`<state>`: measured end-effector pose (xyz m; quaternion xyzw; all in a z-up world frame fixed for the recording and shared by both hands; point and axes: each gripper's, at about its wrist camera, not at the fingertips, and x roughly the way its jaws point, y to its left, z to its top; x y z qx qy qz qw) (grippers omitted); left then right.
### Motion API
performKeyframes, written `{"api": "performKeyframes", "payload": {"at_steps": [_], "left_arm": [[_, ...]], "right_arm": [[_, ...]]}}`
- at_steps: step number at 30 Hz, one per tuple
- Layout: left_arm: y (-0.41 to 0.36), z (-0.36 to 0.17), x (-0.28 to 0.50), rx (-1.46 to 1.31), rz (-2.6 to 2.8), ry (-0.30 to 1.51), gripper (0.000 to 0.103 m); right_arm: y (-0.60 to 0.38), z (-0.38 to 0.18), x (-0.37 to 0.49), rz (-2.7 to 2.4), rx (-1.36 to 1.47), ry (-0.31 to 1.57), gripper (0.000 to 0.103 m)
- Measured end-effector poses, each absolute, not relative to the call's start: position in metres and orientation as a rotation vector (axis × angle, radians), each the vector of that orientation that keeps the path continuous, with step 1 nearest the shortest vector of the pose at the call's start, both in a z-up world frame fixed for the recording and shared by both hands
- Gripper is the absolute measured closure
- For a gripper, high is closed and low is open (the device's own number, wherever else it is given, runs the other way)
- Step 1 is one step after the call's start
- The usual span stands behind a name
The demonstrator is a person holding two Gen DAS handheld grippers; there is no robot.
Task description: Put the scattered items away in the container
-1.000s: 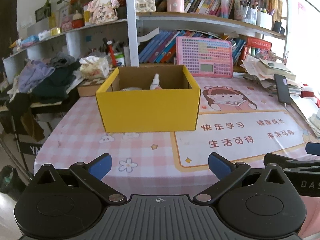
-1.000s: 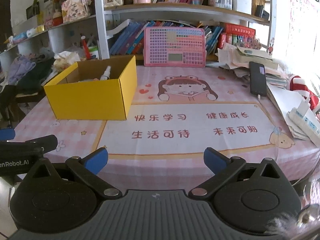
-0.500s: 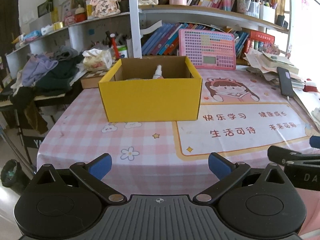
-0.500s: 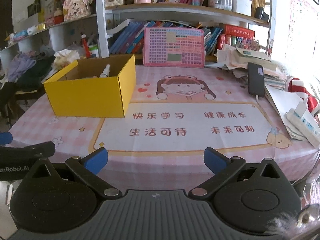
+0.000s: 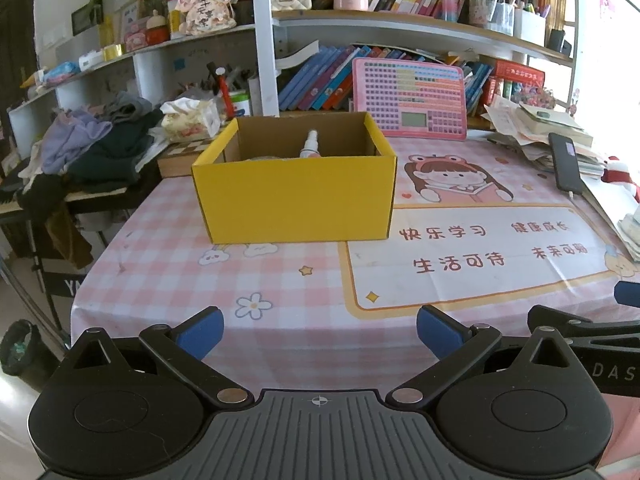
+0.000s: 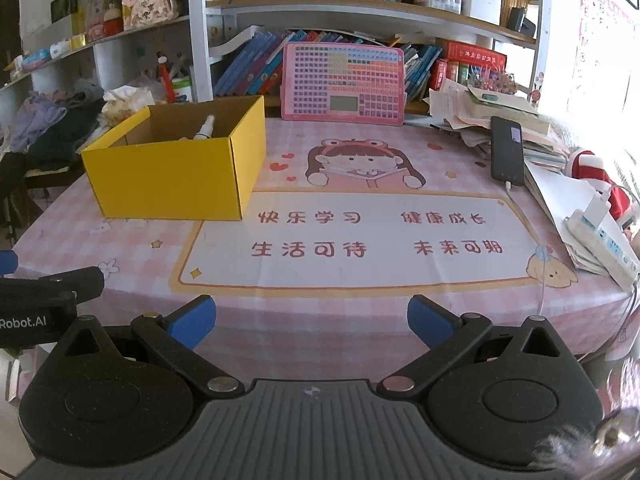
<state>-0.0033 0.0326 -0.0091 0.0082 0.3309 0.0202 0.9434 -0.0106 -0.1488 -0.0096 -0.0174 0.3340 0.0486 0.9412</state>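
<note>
A yellow cardboard box [image 5: 296, 196] [image 6: 168, 178] stands open-topped on the pink checked tablecloth [image 5: 180, 264] [image 6: 360, 152]. A small white spray bottle [image 5: 311, 145] [image 6: 206, 126] leans inside it against the back wall; other contents are mostly hidden by the front wall. My left gripper [image 5: 319, 330] is open and empty, held back off the table's near edge, in front of the box. My right gripper [image 6: 311, 320] is also open and empty, off the near edge to the right of the box. Each gripper's body shows at the side of the other's view.
A pink keyboard toy [image 6: 342, 80] leans against the bookshelf behind the box. A black phone [image 6: 507, 151] on a cable, paper stacks [image 6: 480, 116] and a white power strip [image 6: 604, 240] crowd the right side. Clothes [image 5: 88, 148] lie piled on a side table at left.
Both grippers have drawn back and up from the table, so the box looks smaller and farther. Both stay open and empty.
</note>
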Motion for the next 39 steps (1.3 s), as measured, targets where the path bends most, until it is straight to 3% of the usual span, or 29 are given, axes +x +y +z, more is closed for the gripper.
{"api": "performKeyframes", "payload": {"at_steps": [39], "left_arm": [[0.0289, -0.0142, -0.0061, 0.023, 0.009, 0.705, 0.0]], "right_arm": [[-0.1513, -0.0123, -0.0168, 0.078, -0.025, 0.709, 0.0]]}}
